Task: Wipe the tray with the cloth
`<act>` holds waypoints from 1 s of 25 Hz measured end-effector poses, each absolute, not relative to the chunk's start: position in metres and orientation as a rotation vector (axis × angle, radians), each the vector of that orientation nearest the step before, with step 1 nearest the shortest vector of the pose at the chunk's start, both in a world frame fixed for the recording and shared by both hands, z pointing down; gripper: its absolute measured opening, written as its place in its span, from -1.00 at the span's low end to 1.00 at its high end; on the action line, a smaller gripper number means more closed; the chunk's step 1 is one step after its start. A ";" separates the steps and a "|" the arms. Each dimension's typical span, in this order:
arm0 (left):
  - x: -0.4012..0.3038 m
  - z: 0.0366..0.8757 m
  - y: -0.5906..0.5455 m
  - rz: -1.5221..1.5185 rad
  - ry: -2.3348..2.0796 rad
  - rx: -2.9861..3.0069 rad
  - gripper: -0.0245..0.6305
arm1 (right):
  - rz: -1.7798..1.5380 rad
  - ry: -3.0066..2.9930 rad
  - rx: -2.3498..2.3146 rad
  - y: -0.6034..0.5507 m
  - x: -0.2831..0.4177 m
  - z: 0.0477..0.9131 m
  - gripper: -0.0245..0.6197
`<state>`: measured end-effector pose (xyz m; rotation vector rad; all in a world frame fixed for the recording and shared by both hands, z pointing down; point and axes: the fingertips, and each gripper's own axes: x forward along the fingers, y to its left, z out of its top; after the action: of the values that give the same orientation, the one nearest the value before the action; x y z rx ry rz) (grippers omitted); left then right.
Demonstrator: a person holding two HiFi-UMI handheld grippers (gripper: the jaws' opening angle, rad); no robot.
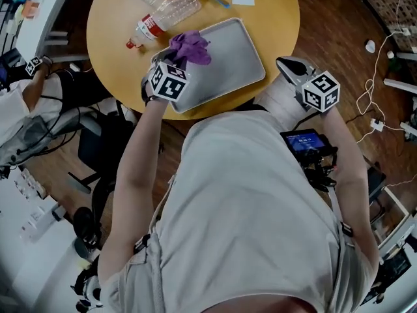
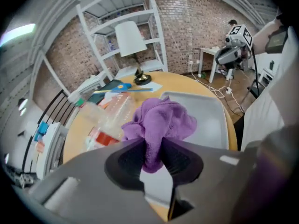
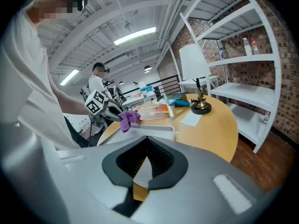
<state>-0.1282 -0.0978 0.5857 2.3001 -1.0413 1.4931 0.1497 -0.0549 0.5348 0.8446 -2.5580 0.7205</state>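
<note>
A grey rectangular tray [image 1: 228,64] lies on the round yellow table [image 1: 114,18]. My left gripper [image 1: 176,60] is shut on a crumpled purple cloth [image 1: 190,47], which hangs just above the tray's near left corner. In the left gripper view the cloth [image 2: 161,120] is pinched between the dark pads [image 2: 128,160], with the tray [image 2: 210,120] beyond it. My right gripper [image 1: 290,64] hovers off the table's near right edge, beside the tray, holding nothing. In the right gripper view its fingertips [image 3: 148,154] meet, and the tray [image 3: 149,133] and the cloth [image 3: 127,119] lie ahead to the left.
A clear plastic bottle [image 1: 163,18] with a red label lies on its side just left of the tray. Papers, a blue item and a lamp base [image 3: 202,107] sit at the table's far side. White shelves [image 3: 243,92], floor cables [image 1: 378,83] and another person [image 3: 98,85] surround the table.
</note>
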 end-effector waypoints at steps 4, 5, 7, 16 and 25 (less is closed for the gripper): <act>-0.231 0.554 -0.054 1.411 -1.340 2.092 -0.63 | 0.681 -2.588 0.727 -0.058 0.118 0.527 -0.91; -0.255 0.551 -0.044 1.408 -1.387 2.035 -0.63 | 0.674 -2.593 0.704 -0.059 0.110 0.525 -0.91; -0.295 0.555 -0.023 1.411 -1.440 1.929 -0.63 | 0.658 -2.602 0.661 -0.058 0.096 0.522 -0.91; -0.330 0.667 0.019 1.751 -1.057 1.832 -0.63 | 0.610 -2.595 0.612 -0.058 0.084 0.512 -0.91; -0.327 0.695 0.025 1.676 -0.999 1.775 -0.46 | 0.617 -2.574 0.668 -0.059 0.096 0.514 -0.91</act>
<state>-0.3268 0.0255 0.6951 1.7745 -0.9993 1.6762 0.0962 -0.0594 0.5137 0.6680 -2.5737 0.6171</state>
